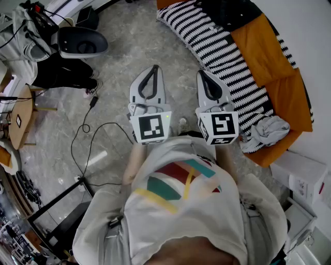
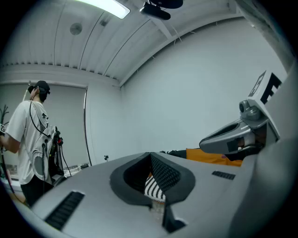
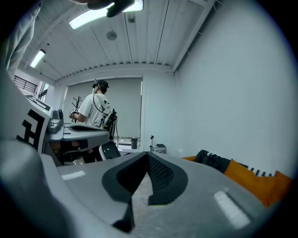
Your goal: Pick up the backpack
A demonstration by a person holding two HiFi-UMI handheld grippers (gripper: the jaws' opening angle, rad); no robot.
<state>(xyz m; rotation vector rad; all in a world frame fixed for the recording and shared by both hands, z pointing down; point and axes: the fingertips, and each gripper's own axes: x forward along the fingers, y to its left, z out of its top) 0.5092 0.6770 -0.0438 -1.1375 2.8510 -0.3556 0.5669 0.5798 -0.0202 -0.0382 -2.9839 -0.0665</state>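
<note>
A dark bundle that may be the backpack (image 1: 227, 11) lies at the far end of the orange sofa (image 1: 269, 57), partly cut off by the top edge of the head view. The right gripper view shows it as a black heap (image 3: 212, 160) on the orange cushion. My left gripper (image 1: 154, 68) and right gripper (image 1: 200, 73) are held side by side above the floor, well short of the sofa. Both are shut with nothing between the jaws. The left gripper (image 2: 150, 155) and the right gripper (image 3: 148, 155) point roughly level.
A black-and-white striped blanket (image 1: 217, 39) covers the sofa, and a grey cloth (image 1: 266, 132) lies on its near end. An office chair (image 1: 80, 42) stands at the far left, with cables (image 1: 88, 129) on the marble floor. Another person (image 3: 95, 111) stands farther back.
</note>
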